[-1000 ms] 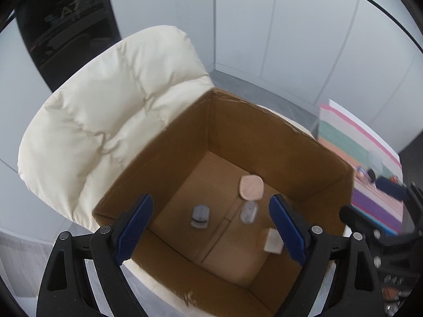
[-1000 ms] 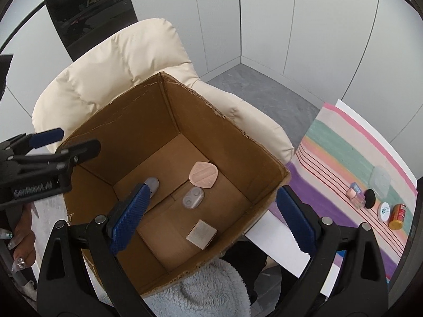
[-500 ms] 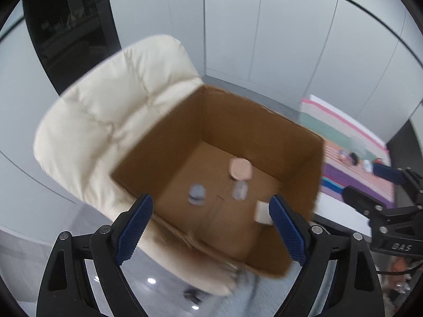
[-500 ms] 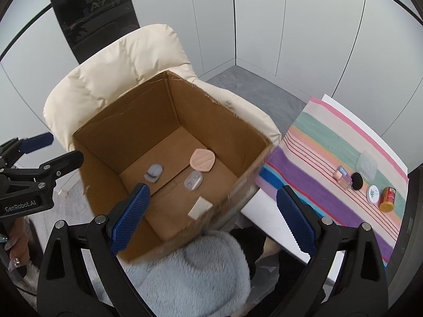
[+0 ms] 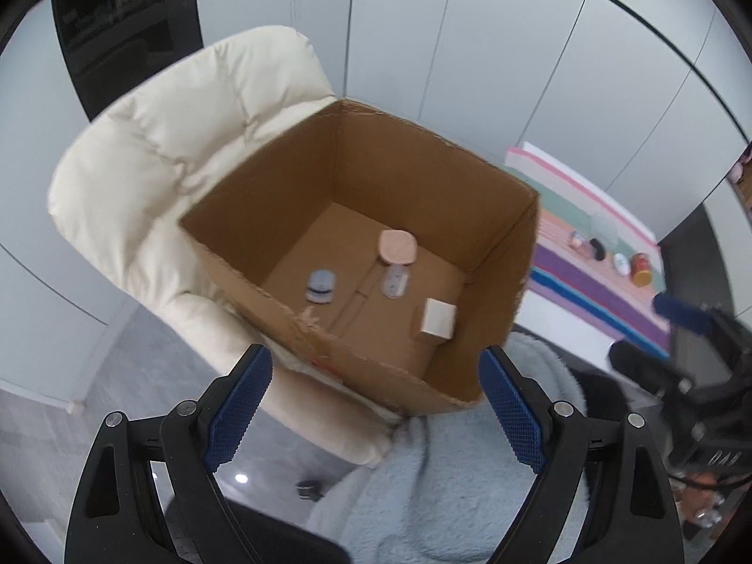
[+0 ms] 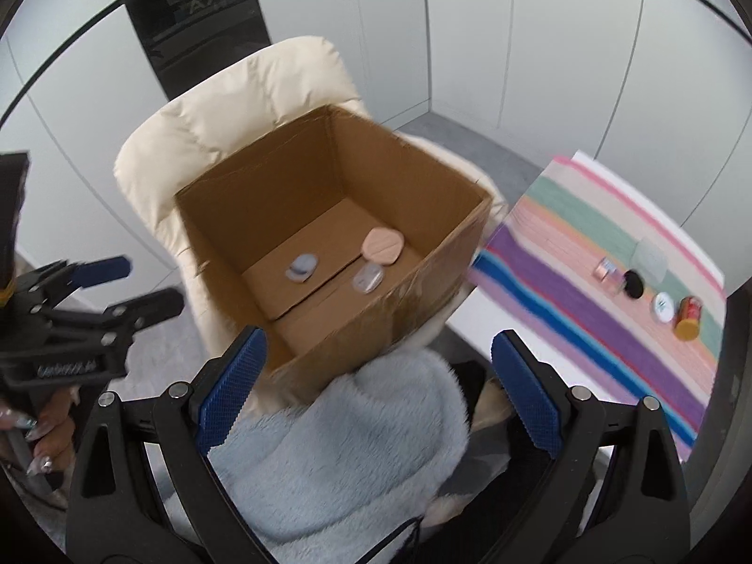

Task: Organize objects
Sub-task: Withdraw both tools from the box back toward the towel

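An open cardboard box (image 5: 498, 178) sits on a cream padded chair (image 5: 188, 141). On its floor lie a pink compact (image 5: 397, 246), a grey-blue case (image 5: 321, 285), a clear case (image 5: 396, 282) and a small white box (image 5: 439, 317). My left gripper (image 5: 373, 357) hangs open and empty above the box's near corner. My right gripper (image 6: 378, 338) is open and empty too, short of the box (image 6: 376, 310). On the striped cloth (image 6: 587, 310) to the right stand a small bottle (image 6: 605, 269), a black round item (image 6: 633, 283), a white jar (image 6: 662, 305) and an orange jar (image 6: 688, 317).
A fluffy light-blue garment (image 6: 338, 446) fills the space below both grippers. A clear container (image 6: 651, 258) lies at the cloth's far side. A hand (image 6: 47, 437) holds the left gripper (image 6: 148, 282) at the left. White wall panels and a dark screen stand behind the chair.
Both grippers have drawn back from the box, which now looks smaller and farther. The fluffy blue garment has come into view under them. Both stay open.
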A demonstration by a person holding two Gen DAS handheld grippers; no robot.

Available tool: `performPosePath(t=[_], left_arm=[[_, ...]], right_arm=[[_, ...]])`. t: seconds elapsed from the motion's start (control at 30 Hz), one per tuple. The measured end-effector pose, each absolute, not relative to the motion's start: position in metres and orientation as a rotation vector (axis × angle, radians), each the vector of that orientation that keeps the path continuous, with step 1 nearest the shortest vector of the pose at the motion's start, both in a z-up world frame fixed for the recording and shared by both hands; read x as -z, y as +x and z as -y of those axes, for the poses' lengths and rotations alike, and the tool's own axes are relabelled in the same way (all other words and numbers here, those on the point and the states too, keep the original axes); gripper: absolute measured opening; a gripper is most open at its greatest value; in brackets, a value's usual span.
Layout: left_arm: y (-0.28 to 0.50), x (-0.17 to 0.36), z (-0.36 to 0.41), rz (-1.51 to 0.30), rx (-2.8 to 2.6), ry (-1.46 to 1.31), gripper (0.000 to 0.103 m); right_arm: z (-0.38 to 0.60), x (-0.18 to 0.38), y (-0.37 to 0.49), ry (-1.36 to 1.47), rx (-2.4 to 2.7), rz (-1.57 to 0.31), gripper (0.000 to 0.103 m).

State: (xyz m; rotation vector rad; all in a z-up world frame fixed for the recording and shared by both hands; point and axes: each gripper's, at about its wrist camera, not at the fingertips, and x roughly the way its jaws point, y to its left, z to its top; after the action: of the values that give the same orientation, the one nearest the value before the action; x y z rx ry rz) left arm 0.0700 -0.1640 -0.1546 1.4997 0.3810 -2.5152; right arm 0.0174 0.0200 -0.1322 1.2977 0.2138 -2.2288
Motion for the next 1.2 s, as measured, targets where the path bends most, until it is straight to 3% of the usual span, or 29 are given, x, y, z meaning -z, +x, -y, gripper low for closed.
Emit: performPosePath(t=[0.53,1.2], left_arm=[[0.049,0.162,0.123,-0.301,2.597,1.518,0.091],[0.008,0.143,0.019,-0.057,2.806,1.506,0.091]], right_arm=[[-0.06,0.125,0.019,1.287,2.34,-0.162,0.098],[-0.202,0.117,0.032,1.379,2.616,0.039,0.098]])
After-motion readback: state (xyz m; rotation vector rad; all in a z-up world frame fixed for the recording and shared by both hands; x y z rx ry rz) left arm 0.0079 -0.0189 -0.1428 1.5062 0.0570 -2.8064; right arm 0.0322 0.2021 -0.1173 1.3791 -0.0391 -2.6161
